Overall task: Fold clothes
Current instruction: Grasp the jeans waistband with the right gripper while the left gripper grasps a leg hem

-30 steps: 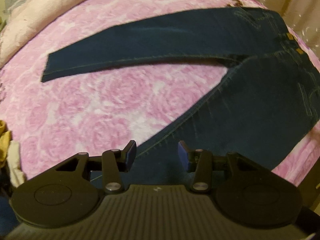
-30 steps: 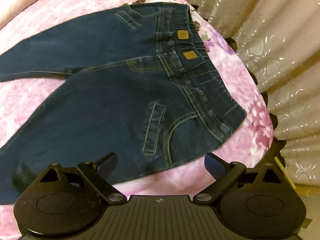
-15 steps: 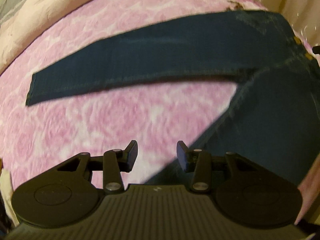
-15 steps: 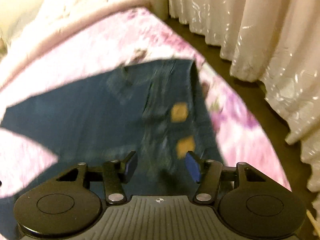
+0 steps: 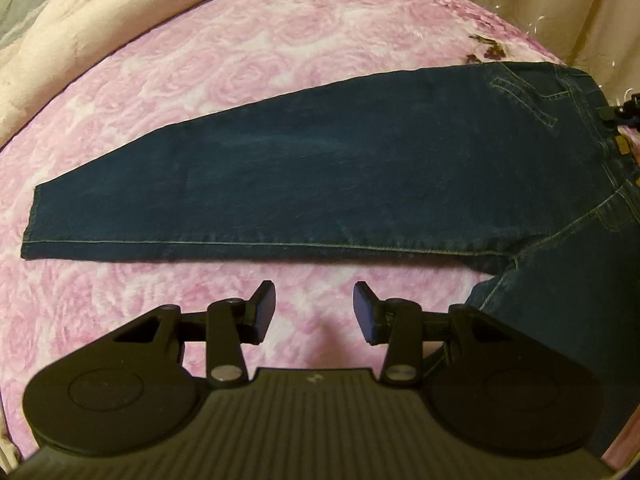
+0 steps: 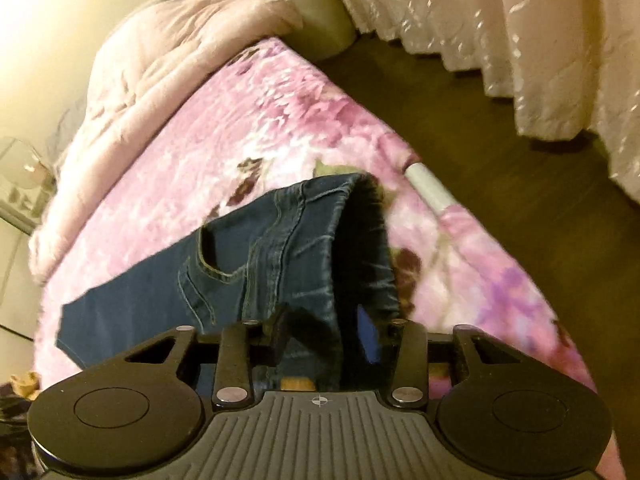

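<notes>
Dark blue jeans (image 5: 340,184) lie spread on a pink rose-patterned bedspread (image 5: 240,60), one leg running left, waist at the right. My left gripper (image 5: 315,307) is open and empty, low over bare bedspread just below that leg's seam. In the right wrist view the jeans' waistband (image 6: 320,264) lies between my right gripper's (image 6: 324,334) fingers, which stand apart around the denim. The far tip of the right gripper (image 5: 622,110) shows at the waist in the left wrist view.
A pale pink quilt (image 6: 168,52) is piled at the head of the bed. The bed edge drops to a dark floor (image 6: 500,152) on the right, with white curtains (image 6: 520,20) beyond. A white tube (image 6: 428,184) lies at the bed's edge.
My right gripper moved forward onto the waistband and narrowed its opening around it. My left gripper moved up from the near leg toward the far leg.
</notes>
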